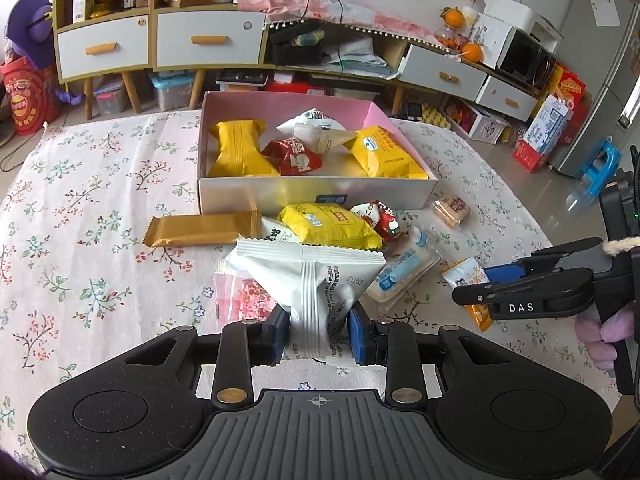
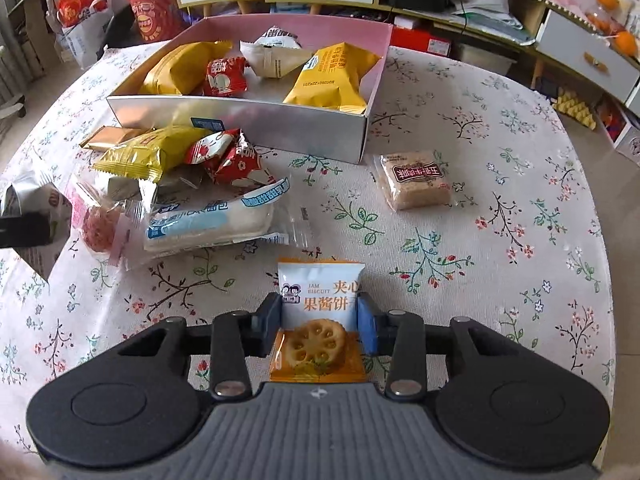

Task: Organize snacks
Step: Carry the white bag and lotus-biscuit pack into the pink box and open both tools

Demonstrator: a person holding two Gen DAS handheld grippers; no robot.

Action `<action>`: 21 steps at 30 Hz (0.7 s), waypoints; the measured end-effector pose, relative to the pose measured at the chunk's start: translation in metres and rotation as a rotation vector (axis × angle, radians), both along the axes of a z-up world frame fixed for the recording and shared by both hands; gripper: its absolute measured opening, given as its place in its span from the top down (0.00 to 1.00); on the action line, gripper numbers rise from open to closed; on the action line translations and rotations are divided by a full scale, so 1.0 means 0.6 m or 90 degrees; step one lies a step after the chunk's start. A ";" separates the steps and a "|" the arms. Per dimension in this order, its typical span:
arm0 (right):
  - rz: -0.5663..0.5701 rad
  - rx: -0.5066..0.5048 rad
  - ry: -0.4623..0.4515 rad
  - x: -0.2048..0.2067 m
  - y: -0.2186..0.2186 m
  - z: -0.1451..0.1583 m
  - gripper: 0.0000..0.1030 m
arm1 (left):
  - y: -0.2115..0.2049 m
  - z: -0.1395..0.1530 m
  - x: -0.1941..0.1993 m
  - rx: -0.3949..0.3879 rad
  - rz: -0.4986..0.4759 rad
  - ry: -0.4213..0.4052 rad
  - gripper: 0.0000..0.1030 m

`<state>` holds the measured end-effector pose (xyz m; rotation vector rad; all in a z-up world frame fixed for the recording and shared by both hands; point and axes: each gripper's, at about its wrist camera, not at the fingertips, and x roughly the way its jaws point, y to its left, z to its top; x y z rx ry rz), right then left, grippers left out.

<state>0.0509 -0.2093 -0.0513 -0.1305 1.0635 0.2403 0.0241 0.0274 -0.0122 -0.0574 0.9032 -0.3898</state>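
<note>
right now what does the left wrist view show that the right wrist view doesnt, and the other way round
Only the left wrist view: the left gripper pinching a white packet, the right gripper seen from the side, and a fridge.

Only the right wrist view: the right gripper from behind, its fingers on either side of the jam biscuit packet, whose printed front is readable; it lies on the tablecloth.

Both: the pink box with snacks inside, the brown square cake and the blue and white bread.
</note>
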 end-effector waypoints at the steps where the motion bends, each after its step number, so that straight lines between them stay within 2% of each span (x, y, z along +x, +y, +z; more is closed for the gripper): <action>1: 0.002 -0.001 0.000 -0.001 0.001 0.001 0.65 | 0.000 0.000 -0.001 -0.001 0.000 -0.001 0.72; 7: -0.001 0.012 -0.016 -0.008 -0.001 0.020 0.67 | -0.001 0.007 -0.001 -0.010 0.003 -0.010 0.72; 14: -0.050 0.073 -0.042 0.004 -0.021 0.055 0.67 | 0.006 0.020 0.009 -0.031 0.023 -0.020 0.72; 21: -0.076 0.138 -0.072 0.030 -0.009 0.084 0.67 | 0.004 0.035 0.041 -0.065 0.050 -0.036 0.72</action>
